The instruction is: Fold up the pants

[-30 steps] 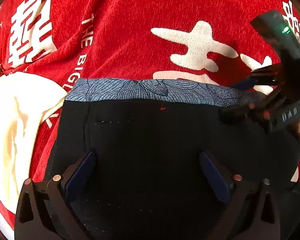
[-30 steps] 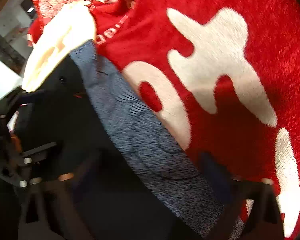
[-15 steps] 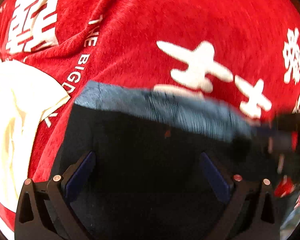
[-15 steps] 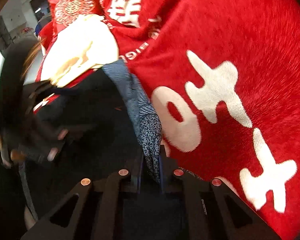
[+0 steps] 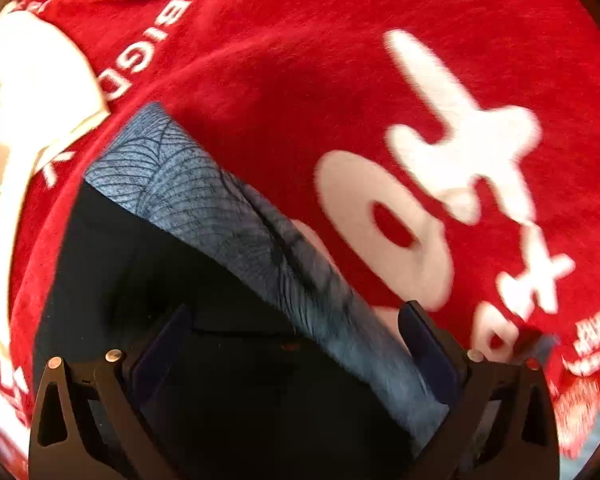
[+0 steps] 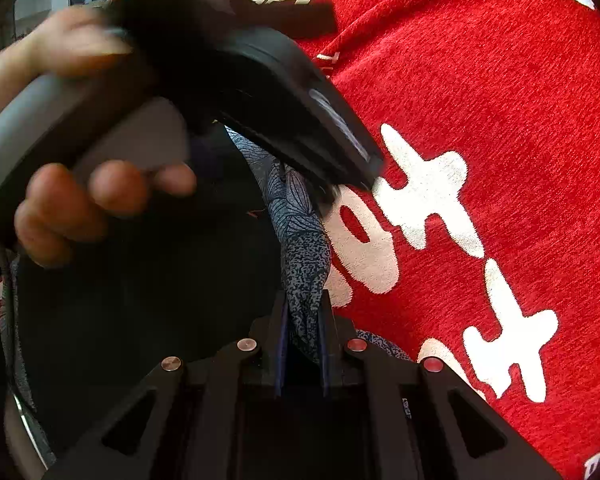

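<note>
Red blanket [image 5: 300, 80] with white lettering, spread flat ahead of and under both claws, most likely laid out as the folding surface. Cream cloth [image 5: 24, 120] off to the left claw's far left, out of the way. Black pants [image 5: 204, 288] lying on the blanket directly below and between the left claw's fingers, grey patterned waistband [image 5: 228, 216] running diagonally from ahead-left to the right finger. Waistband corner probably chosen as the hold because that edge steers the whole fold.

Left claw [image 5: 296, 344] spread wide, straddling the waistband and touching nothing for certain; apparently lining up for a grip on the band. Seen from the right wrist, left hand [image 6: 100, 200] wrapped round the grip, fingers curled beneath, tool angled down toward the cloth just ahead of the right claw.

Right claw [image 6: 303, 344] pressed together, pinching the gathered waistband [image 6: 300, 248], which rises straight ahead out of its tips.
</note>
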The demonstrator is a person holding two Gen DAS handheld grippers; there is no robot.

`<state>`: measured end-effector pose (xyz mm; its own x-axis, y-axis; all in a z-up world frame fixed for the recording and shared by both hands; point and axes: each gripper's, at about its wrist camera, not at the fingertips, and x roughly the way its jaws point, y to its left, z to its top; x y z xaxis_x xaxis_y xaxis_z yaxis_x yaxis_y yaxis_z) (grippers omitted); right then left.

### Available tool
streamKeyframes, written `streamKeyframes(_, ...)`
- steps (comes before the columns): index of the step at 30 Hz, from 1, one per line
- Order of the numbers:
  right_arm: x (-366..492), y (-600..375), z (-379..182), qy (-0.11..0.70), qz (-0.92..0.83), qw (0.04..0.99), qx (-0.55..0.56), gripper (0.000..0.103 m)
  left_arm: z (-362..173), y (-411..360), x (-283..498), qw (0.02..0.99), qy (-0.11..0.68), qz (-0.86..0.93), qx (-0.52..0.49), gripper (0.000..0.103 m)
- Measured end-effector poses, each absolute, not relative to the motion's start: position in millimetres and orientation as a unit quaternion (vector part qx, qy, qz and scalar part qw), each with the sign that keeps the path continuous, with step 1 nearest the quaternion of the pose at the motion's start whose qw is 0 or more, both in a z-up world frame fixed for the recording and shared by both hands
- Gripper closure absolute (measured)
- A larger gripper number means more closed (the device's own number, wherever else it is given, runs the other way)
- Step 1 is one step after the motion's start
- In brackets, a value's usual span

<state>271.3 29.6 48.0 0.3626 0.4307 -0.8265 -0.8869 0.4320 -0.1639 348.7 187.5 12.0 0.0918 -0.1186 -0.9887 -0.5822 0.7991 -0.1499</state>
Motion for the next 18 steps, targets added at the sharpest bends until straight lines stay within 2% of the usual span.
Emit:
streamKeyframes(2, 271.0, 26.7, 48.6, 0.361, 0.430, 0.765, -0.316, 0.089, 13.2, 182.3, 353.7, 0.685, 0.658, 0.217, -0.223, 0.039)
streamKeyframes(3, 271.3, 26.7, 48.7, 0.360, 0.430, 0.766, -0.315, 0.089, 16.7, 181.1, 354.0, 0.689, 0.652, 0.228, -0.218, 0.046)
streamKeyframes(5, 272.6, 26.0, 49.4, 0.359, 0.429, 0.768, -0.311, 0.089, 23.7, 181.0, 351.0, 0.698, 0.642, 0.221, -0.228, 0.086)
streamKeyframes(11, 265.1, 21.3, 56.8, 0.353, 0.429, 0.777, -0.296, 0.089, 44.5, 176.2, 322.5, 0.729, 0.611, 0.203, -0.234, 0.093)
streamKeyframes(18, 232.5, 3.5, 87.3, 0.329, 0.422, 0.798, -0.277, 0.089, 116.3, 163.1, 255.9, 0.792, 0.528, 0.179, -0.249, 0.094)
